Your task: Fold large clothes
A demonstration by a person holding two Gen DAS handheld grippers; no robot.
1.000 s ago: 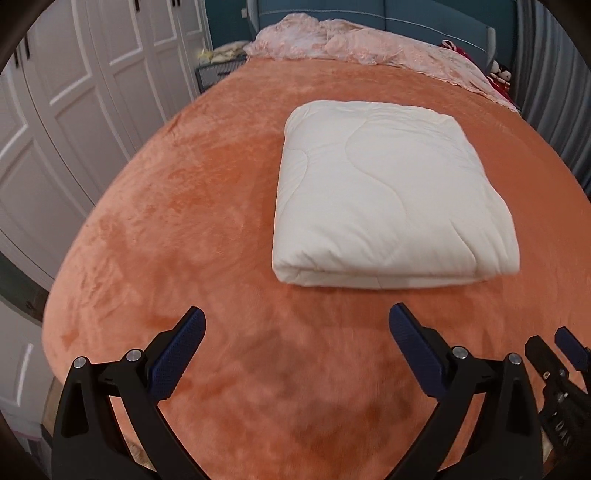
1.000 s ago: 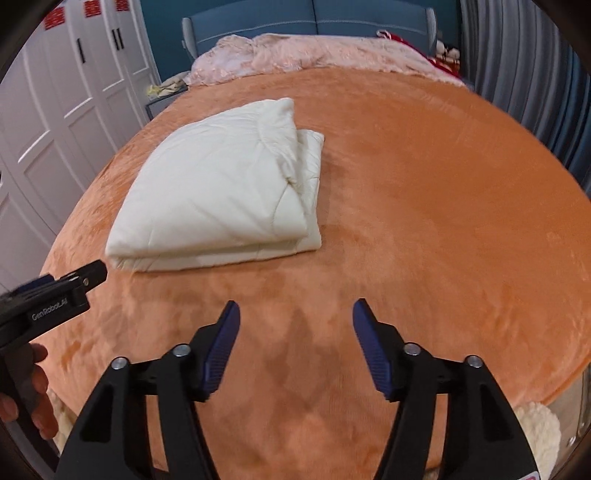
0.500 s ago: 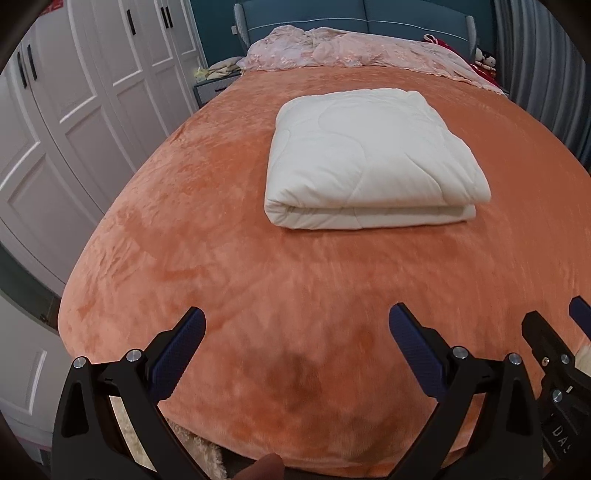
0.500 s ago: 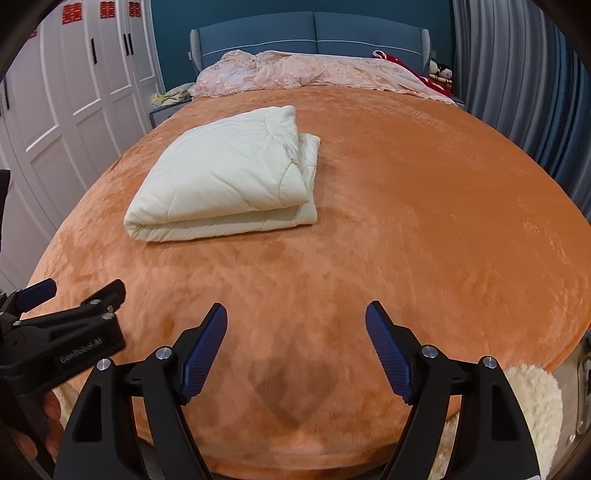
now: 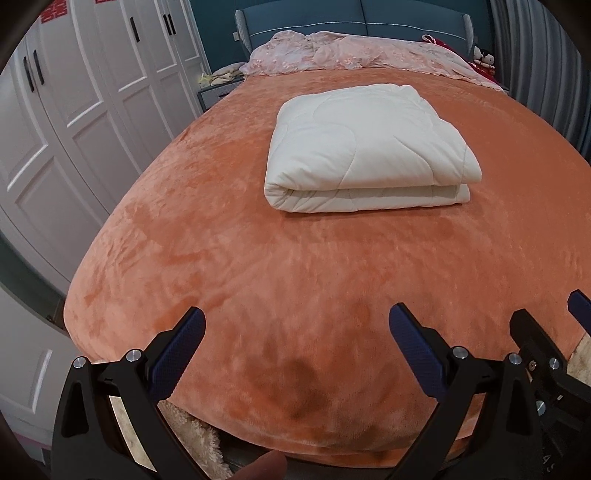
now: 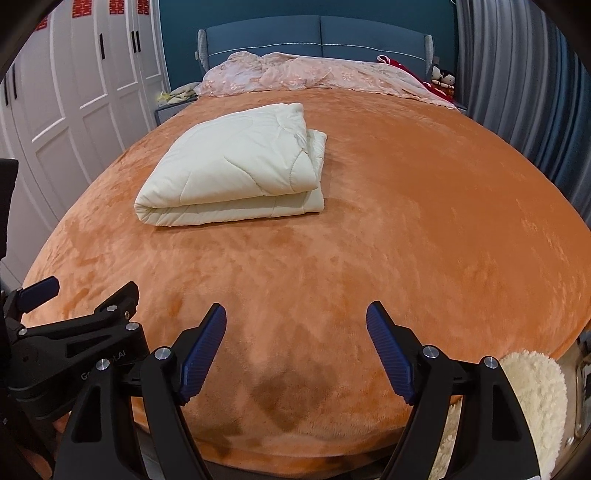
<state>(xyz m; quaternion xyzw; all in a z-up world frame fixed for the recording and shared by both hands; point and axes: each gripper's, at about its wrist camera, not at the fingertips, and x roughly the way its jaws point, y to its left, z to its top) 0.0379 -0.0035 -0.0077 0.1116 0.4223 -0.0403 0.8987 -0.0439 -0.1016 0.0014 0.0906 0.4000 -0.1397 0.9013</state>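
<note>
- We find the left gripper (image 5: 295, 332) with its jaws spread wide and nothing between them; its blue fingertips (image 5: 413, 341) hang over the near end of the bed.
- We find the right gripper (image 6: 295, 332) likewise released, jaws wide, nothing gripped — only bare orange blanket (image 6: 424, 229) shows in the gap between its fingers (image 6: 388, 350).
- The task's item, a cream quilt (image 5: 365, 147), lies folded into a thick rectangular stack on the orange blanket, well beyond both sets of fingers and touched by neither.
- From the left gripper the cream quilt sits straight ahead of the finger gap, folded edge facing the fingers; from the right gripper it (image 6: 236, 166) sits ahead and to the left of the left finger.
- The two tools are side by side: the right gripper's jaw tips show just right of the left gripper's right finger, and the left gripper shows just left of the right gripper's left finger.
- Past the quilt, at the far end of the bed, we note a crumpled pink coverlet (image 6: 314, 74) against a blue headboard (image 6: 317, 31).
- Left of the fingers stands a white wardrobe (image 5: 92, 110); right of them, grey curtains (image 6: 524, 81).
- Below the right gripper's right finger a fluffy cream rug (image 6: 532, 391) shows beside the bed's edge — apart from the fingers.
</note>
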